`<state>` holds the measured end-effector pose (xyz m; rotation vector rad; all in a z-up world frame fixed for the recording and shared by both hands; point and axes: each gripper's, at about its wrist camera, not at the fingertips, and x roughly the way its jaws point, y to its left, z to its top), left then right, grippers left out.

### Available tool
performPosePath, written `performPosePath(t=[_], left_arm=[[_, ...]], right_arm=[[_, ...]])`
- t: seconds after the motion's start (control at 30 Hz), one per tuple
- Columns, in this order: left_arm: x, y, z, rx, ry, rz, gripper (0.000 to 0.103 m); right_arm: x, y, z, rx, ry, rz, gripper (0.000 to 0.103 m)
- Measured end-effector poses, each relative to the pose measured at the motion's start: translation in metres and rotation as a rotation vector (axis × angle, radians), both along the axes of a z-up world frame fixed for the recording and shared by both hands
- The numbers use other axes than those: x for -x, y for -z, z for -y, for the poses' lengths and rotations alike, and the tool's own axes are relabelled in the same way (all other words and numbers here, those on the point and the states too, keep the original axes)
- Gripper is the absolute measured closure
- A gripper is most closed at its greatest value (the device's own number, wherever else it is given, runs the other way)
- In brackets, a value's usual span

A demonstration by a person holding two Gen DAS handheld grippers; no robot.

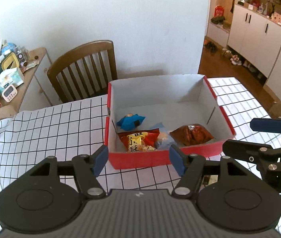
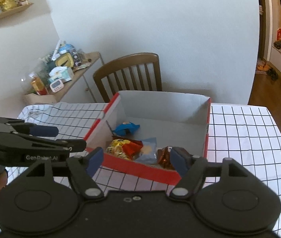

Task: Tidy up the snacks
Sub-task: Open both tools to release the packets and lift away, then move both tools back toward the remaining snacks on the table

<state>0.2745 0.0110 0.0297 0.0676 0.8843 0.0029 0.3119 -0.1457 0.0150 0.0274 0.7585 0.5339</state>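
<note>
We find four snack packets (image 1: 138, 141) lying in the red box (image 1: 160, 159), presumably the collection point. Both the left gripper (image 1: 139, 159) and right gripper (image 2: 136, 161) stand apart and hold nothing.

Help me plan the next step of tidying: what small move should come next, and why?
Probably draw both claws back and look for more snacks: left claw and right claw are open and empty, and four packets already lie in the red cardboard box, none on the visible checked tablecloth.
</note>
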Motion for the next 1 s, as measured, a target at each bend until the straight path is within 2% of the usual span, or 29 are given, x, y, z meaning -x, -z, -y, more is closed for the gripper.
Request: performPosePath(t=[0.37, 0.6, 0.73, 1.0], left_arm=[[0.057, -0.011, 0.001, 0.048, 0.008, 0.066, 0.032], [0.086, -0.007, -0.004, 0.083, -0.007, 0.074, 0.028], [0.1, 0.002, -0.006, 0.093, -0.008, 0.062, 0.023], [0.12, 0.033, -0.011, 0.156, -0.05, -0.003, 0.021]], right_arm=[[0.048, -0.01, -0.001, -0.036, -0.042, 0.041, 0.012], [0.075, -0.012, 0.0, -0.057, -0.066, 0.065, 0.003], [0.087, -0.008, 0.001, -0.05, -0.073, 0.069, 0.001], [0.11, 0.015, 0.002, -0.039, -0.088, 0.038, 0.0]])
